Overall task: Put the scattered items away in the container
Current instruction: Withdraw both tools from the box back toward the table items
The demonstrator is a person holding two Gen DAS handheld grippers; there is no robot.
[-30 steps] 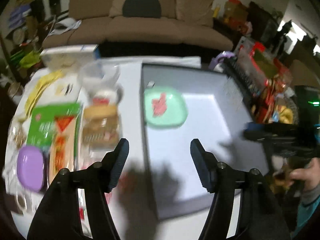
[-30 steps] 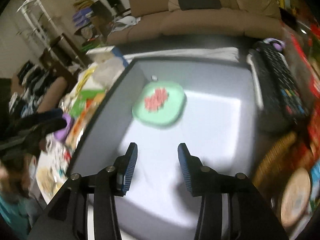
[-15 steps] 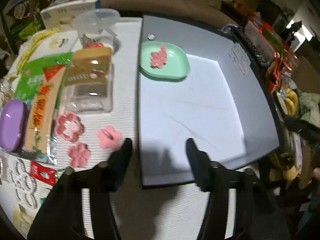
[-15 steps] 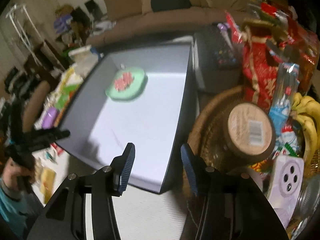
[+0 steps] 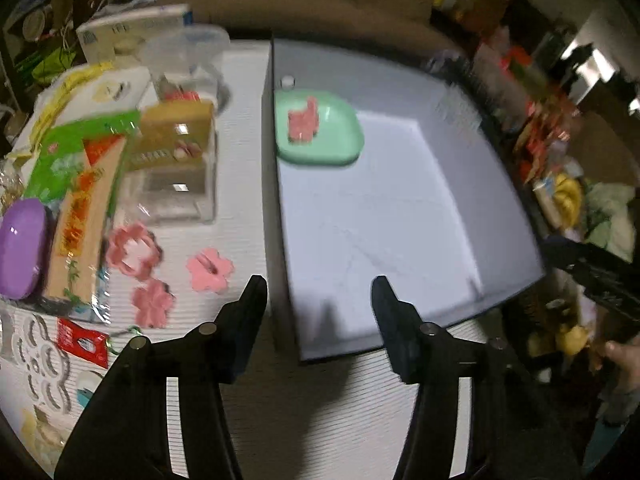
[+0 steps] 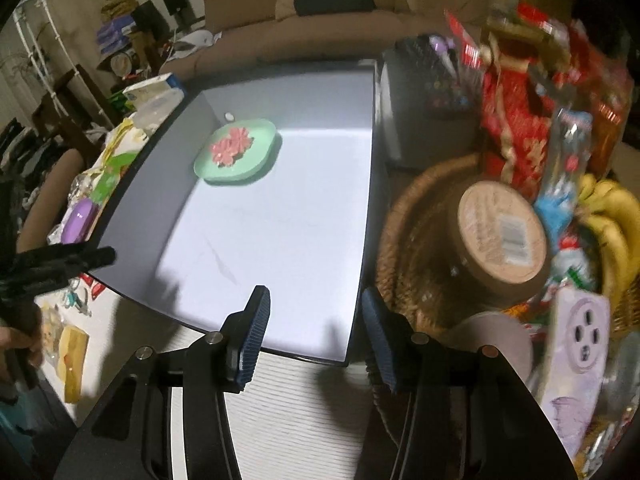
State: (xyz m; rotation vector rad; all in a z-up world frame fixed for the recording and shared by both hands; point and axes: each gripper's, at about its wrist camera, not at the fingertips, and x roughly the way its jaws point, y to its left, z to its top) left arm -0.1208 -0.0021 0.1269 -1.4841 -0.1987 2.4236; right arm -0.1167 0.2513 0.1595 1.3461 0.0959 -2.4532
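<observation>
Three pink cutters (image 5: 208, 270) lie on the bench (image 5: 240, 168) at ten o'clock of the left gripper (image 5: 318, 300), whose empty jaws are opening; right gripper (image 6: 314, 320) jaws apart, empty, over the tray (image 6: 280, 220).

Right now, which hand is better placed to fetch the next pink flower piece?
Left. The left gripper, empty, fingers opening, hovers beside the loose pink flower pieces. The right gripper is over the tray's far corner by the basket.

Three flower cutters (image 5: 208, 270) lie left of the tray (image 5: 400, 220); another in the dish (image 5: 320, 148).
</observation>
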